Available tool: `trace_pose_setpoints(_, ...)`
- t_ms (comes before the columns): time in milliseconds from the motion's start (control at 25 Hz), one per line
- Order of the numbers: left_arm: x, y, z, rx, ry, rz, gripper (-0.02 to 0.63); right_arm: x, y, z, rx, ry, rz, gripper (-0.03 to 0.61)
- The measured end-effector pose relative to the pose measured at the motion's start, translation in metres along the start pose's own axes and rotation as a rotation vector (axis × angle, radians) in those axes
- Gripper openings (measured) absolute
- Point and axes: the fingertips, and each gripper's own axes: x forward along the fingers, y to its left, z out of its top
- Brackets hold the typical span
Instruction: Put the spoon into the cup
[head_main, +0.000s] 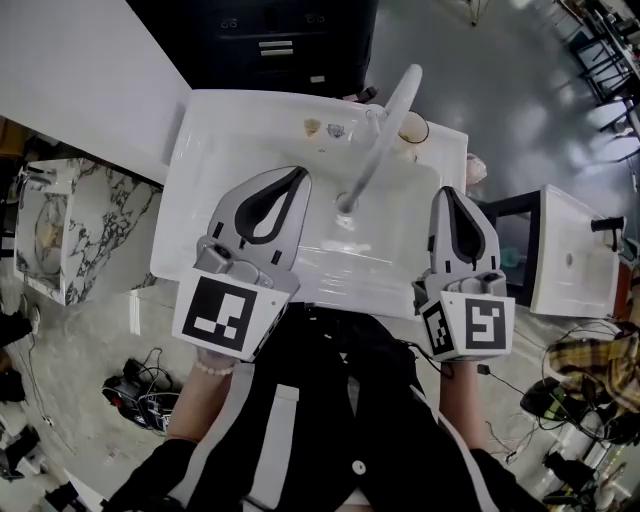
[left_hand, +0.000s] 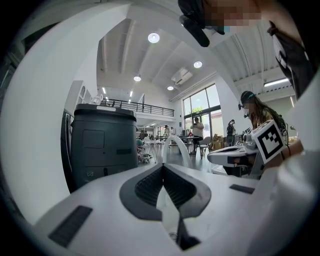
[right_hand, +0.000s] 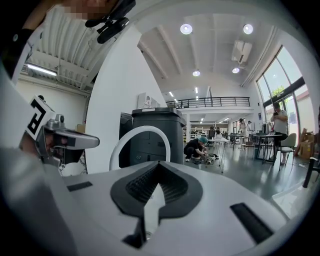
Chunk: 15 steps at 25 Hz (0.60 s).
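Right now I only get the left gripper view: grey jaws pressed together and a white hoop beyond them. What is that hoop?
Observer: The head view shows that it is a tall curved faucet rising from a white sink.
Operator: Is there a cup anywhere?
Observer: What looks like a cup stands on the sink's back ledge, partly hidden by the faucet.
Operator: And the other gripper?
Observer: In its own view the right gripper has its jaws together with nothing between them.
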Motion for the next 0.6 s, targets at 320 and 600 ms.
trace_pose_setpoints(320,-0.006,0.000,-0.002,-0.011,-0.005,0.003,-0.003,0.002,0.015,0.003,-0.022,0.001,0.031,0.002)
trace_pose_setpoints(600,-0.011,0.001,-0.001,-0.014,-0.004,0.001,-0.003,0.000,0.019,0.007,-0.027,0.001,0.030,0.002)
